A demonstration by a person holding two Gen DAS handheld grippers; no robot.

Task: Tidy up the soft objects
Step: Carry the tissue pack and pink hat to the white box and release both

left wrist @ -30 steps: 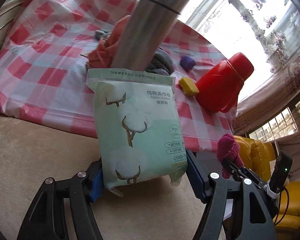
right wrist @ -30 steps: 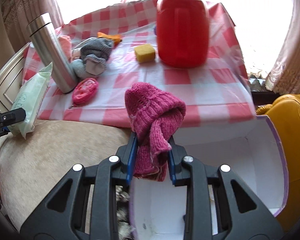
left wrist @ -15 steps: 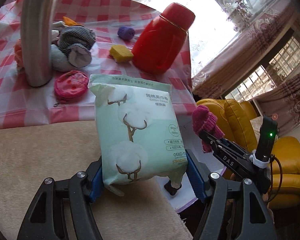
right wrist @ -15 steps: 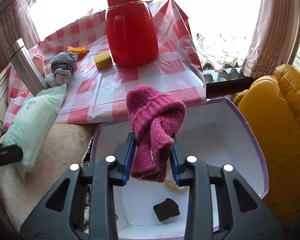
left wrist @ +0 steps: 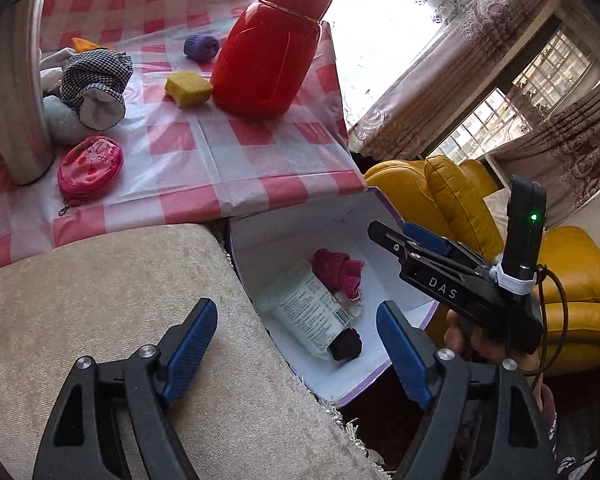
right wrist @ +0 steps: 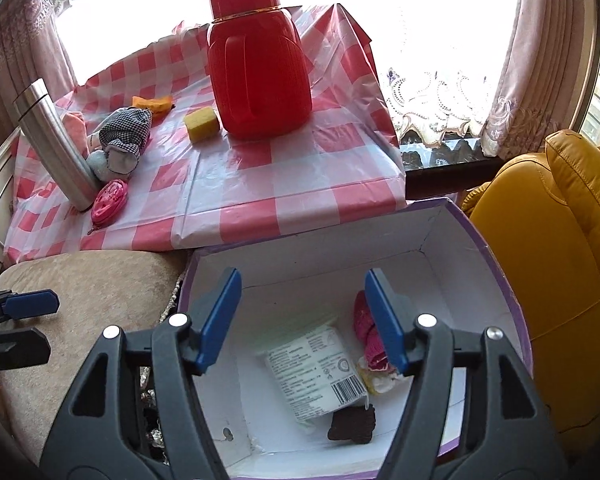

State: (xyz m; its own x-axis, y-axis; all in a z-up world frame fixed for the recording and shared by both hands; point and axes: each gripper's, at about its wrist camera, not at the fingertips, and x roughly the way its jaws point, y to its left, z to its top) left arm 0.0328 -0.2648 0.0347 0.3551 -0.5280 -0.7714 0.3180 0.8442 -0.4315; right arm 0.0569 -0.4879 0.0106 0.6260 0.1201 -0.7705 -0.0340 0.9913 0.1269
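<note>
Both the left tongs (left wrist: 294, 346) and right tongs (right wrist: 302, 318) have just been opening and stand spread and empty above the box (right wrist: 476, 240). With the tissue pack (right wrist: 314, 368) and pink knit (right wrist: 366, 334) dropped inside, the tongs should lift clear before reaching for the checked sock (left wrist: 98, 76) near the surface's left edge.

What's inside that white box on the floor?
Inside the box lie a tissue pack, a pink knit piece, a dark brown lump and something yellowish, partly hidden. Anything beneath the pack is covered.
</note>
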